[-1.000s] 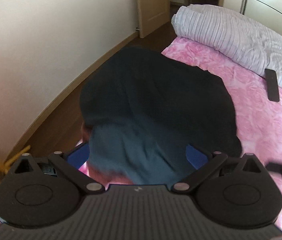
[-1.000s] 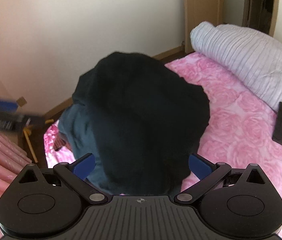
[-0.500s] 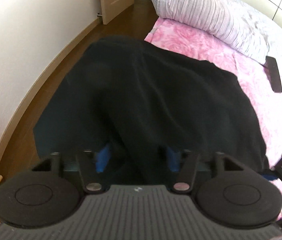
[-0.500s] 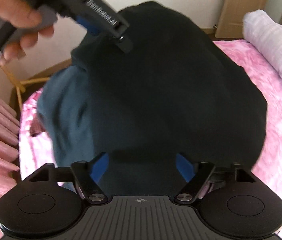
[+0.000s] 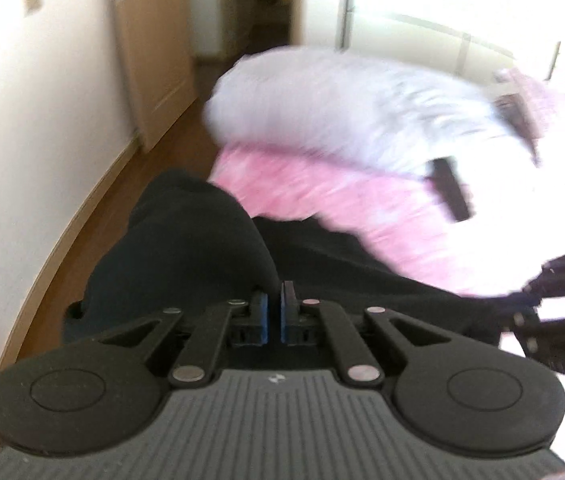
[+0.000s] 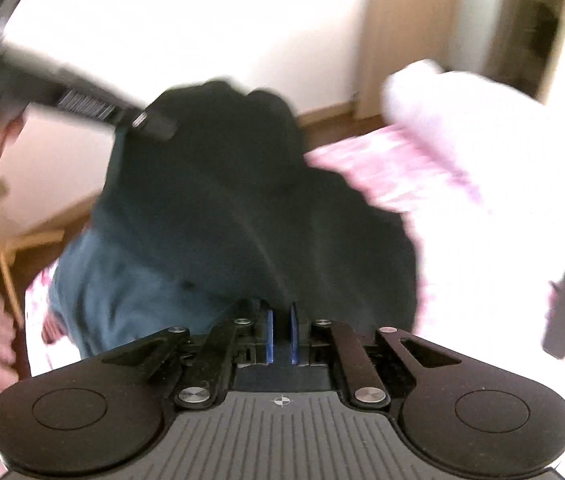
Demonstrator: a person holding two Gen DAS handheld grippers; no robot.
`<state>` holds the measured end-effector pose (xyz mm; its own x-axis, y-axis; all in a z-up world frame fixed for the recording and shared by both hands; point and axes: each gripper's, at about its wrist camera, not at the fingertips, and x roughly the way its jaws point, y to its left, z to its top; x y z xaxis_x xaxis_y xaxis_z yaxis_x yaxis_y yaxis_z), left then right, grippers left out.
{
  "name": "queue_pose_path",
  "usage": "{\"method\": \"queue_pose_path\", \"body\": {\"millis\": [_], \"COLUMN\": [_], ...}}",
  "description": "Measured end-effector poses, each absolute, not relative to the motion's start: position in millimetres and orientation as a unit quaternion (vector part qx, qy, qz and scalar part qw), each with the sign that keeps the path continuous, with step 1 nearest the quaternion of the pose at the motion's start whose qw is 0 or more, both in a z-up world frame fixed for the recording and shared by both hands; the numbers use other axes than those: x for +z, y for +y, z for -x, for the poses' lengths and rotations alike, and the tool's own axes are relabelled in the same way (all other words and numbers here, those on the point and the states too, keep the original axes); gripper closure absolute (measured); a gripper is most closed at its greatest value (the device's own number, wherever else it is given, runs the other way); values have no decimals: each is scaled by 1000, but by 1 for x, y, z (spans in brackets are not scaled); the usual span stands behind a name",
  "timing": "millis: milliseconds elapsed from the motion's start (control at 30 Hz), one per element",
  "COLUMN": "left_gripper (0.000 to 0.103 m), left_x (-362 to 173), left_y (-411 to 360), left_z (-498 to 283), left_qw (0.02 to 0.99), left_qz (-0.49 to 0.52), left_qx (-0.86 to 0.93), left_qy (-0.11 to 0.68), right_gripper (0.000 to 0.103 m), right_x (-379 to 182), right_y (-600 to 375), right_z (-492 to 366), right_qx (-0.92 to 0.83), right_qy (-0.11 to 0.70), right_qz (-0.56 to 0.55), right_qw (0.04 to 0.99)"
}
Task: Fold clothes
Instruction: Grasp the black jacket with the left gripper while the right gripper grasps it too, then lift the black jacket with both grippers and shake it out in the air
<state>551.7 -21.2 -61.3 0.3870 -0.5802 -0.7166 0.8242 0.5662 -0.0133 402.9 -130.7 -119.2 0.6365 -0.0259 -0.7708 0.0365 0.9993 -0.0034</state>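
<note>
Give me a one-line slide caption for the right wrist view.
Right gripper pinches the dark garment over the pink bedspread, with the left gripper gripping its far edge.

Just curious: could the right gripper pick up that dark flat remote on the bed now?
Probably not yet: the right gripper is shut on the dark garment. The remote lies uncovered on the pink bedspread.
</note>
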Motion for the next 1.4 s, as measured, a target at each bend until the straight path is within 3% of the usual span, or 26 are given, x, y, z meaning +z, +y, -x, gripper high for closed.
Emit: {"method": "queue_pose_path", "body": {"millis": [200, 367, 467, 533, 567, 667, 733, 767, 800, 833, 1000, 1100, 1400], "left_gripper": [101, 99, 93, 73, 69, 64, 54, 51, 49, 48, 38, 35, 27], "left_x": [-21, -48, -77, -90, -96, -107, -123, -130, -134, -141, -167, -179, -218], "left_y": [-73, -129, -160, -172, -175, -170, -161, -153, -144, -138, -114, -110, -133], "left_z": [-412, -270, -196, -166, -154, -144, -154, -163, -174, -189, -252, -257, -156], "left_qw": [770, 687, 628, 602, 593, 597, 606, 612, 619, 628, 661, 646, 471], "left_qz": [-171, -182, -203, -219, -227, -259, -269, -277, -287, -296, -332, -382, -467], "left_qx": [-530, -613, -653, -661, -662, -648, -625, -608, -592, -575, -512, -529, -711], "left_qy": [311, 344, 371, 391, 399, 396, 413, 422, 428, 433, 438, 396, 233], "right_gripper": [98, 97, 97, 97, 97, 97, 91, 70, 36, 28, 26, 26, 26], "right_x": [-72, -78, -96, -113, -120, -131, -128, -127, -127, -128, -139, -155, -191], "right_y": [-178, -217, -242, -253, -257, -264, -260, -257, -255, -252, -226, -213, -211], "right_z": [-270, -126, -35, 14, 34, 77, 86, 88, 88, 88, 56, 42, 83], "right_qx": [-109, -206, -268, -299, -311, -333, -333, -330, -325, -318, -262, -244, -327], "right_qy": [399, 435, 472, 506, 517, 538, 536, 532, 526, 520, 529, 550, 593], "right_qz": [-49, -97, -130, -151, -161, -175, -175, -175, -176, -176, -162, -151, -191], "right_qw": [909, 871, 830, 795, 781, 754, 756, 760, 766, 773, 790, 784, 711]}}
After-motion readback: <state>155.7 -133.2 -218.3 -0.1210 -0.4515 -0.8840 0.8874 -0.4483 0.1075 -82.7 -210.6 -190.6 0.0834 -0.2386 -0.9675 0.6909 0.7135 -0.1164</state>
